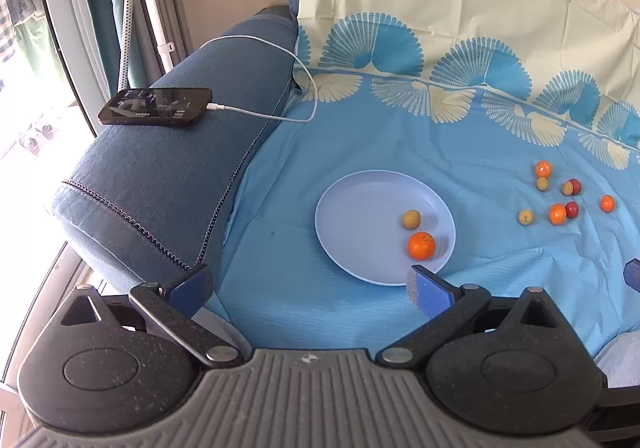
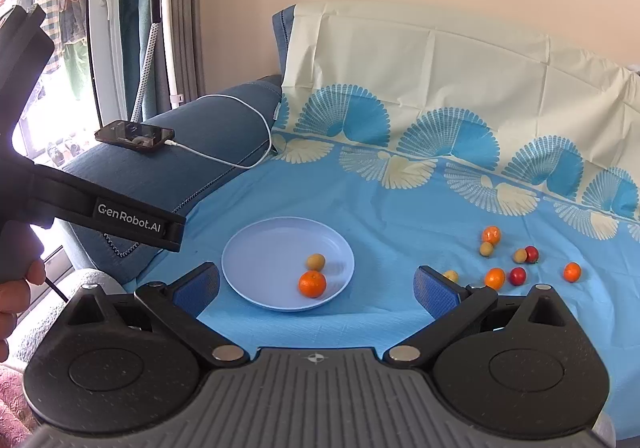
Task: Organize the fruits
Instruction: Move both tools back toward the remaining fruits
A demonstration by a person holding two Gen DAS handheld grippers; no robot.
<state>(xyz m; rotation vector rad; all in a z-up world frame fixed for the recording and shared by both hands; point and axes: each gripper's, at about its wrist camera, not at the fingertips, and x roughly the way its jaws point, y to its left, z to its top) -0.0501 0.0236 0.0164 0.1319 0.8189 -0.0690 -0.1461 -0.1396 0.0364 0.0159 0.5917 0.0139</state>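
Blue fan-print sheet (image 2: pixel 360 199) spread over sofa seat; phone (image 1: pixel 156 107) charging on armrest, well apart. Pale blue plate (image 2: pixel 260 268) near centre as collection point, holding one mandarin (image 2: pixel 312 284) and one yellowish fruit (image 2: pixel 316 261) just beside it. Loose cluster (image 2: pixel 516 260) to the right on sheet: oranges, red fruits, yellowish fruits, evidently awaiting sorting. Left claw (image 1: pixel 308 284): spread wide, released, empty, near plate's front rim. Right claw (image 2: pixel 316 284): spread wide, released, empty, framing plate, loose cluster near its right fingertip.
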